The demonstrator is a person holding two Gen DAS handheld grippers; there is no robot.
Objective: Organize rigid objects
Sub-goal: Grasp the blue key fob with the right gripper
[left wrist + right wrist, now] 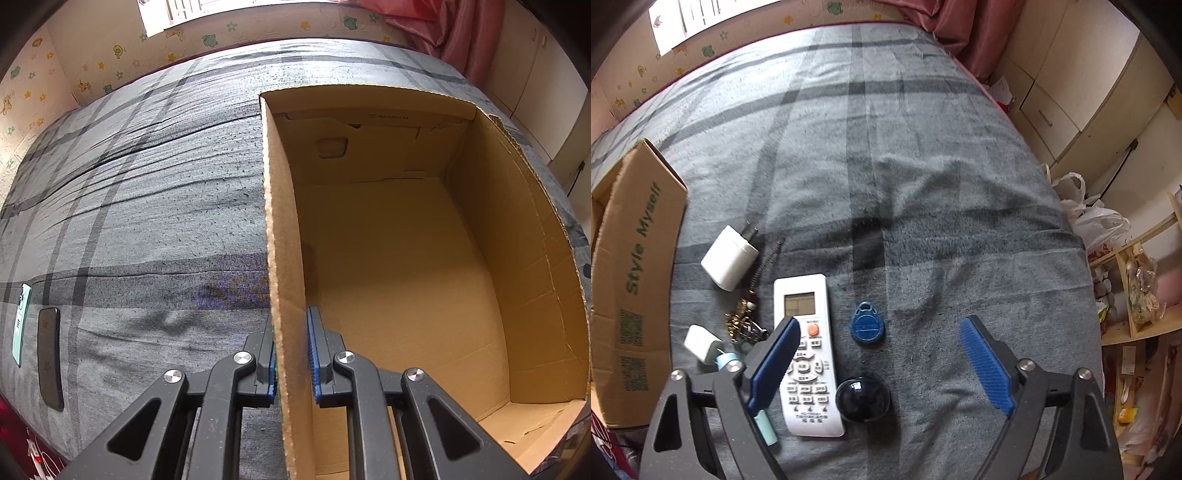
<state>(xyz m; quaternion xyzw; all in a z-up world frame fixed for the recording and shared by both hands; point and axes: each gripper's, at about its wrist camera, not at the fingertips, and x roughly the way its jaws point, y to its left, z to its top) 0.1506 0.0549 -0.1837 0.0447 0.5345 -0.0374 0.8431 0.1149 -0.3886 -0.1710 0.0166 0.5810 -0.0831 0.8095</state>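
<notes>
Cardboard box [406, 258] empty, left tongs [291, 354] pinching wall

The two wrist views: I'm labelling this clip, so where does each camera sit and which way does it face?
Left wrist view: on the left gripper, looking steeply down along fingers clamped on the cardboard box wall; its inside is bare.
Right wrist view: on the right gripper, looking down between open fingers at the remote, blue key fob and black ball.
Shared: the plaid bedspread and the box.

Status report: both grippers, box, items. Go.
Left gripper shut on cardboard box wall. Right gripper open above remote, key fob, black ball. Nothing blocking.
</notes>
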